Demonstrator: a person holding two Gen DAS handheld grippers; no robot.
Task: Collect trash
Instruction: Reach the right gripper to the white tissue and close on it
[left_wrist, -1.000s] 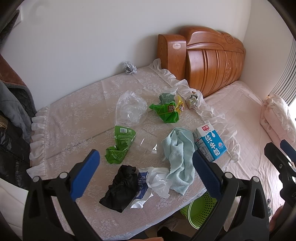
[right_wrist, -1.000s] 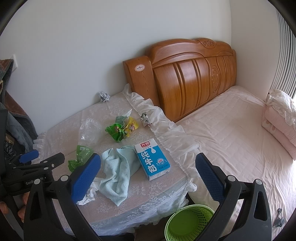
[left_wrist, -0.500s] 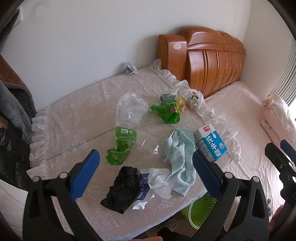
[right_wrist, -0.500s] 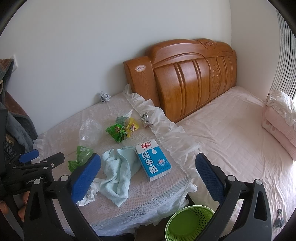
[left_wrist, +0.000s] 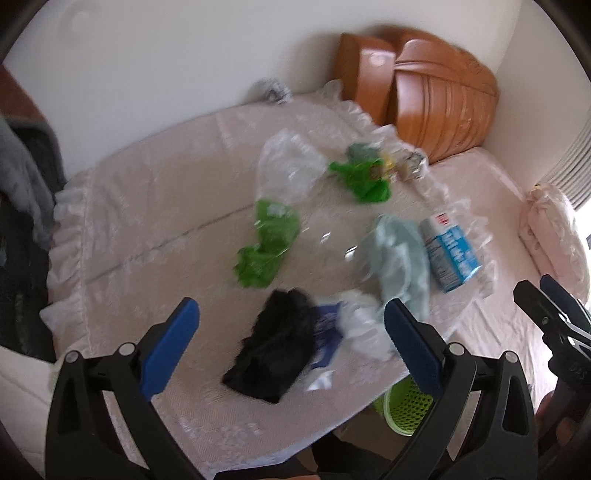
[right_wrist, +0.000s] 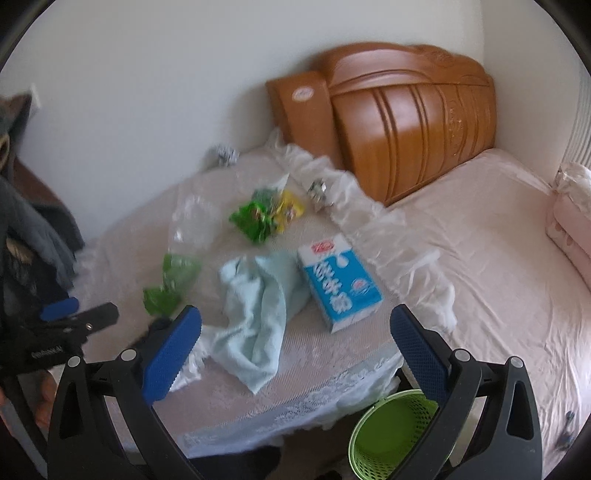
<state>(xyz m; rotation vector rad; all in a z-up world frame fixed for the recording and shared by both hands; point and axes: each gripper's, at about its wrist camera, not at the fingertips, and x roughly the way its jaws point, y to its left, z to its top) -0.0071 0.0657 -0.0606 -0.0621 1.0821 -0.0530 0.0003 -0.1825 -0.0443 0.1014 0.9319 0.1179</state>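
Trash lies on a lace-covered table (left_wrist: 147, 221): a black bag (left_wrist: 273, 350), a white and blue wrapper (left_wrist: 354, 328), green wrappers (left_wrist: 269, 243) (left_wrist: 362, 177), a clear plastic bag (left_wrist: 288, 166), a blue milk carton (left_wrist: 450, 254) (right_wrist: 340, 280) and a crumpled foil ball (left_wrist: 273, 90). A light blue cloth (right_wrist: 258, 302) lies beside the carton. My left gripper (left_wrist: 291, 343) is open and empty above the black bag. My right gripper (right_wrist: 295, 347) is open and empty above the cloth's near end. A green mesh bin (right_wrist: 391, 435) stands on the floor below the table edge.
A wooden headboard (right_wrist: 406, 114) and a bed with pink sheet (right_wrist: 480, 258) lie to the right. Dark clothes (left_wrist: 22, 192) hang at the left. A small foil scrap (right_wrist: 317, 190) sits at the table's far right edge.
Both grippers have moved forward and down towards the table; the trash looks larger and nearer. Both views are now blurred by motion. Both stay open.
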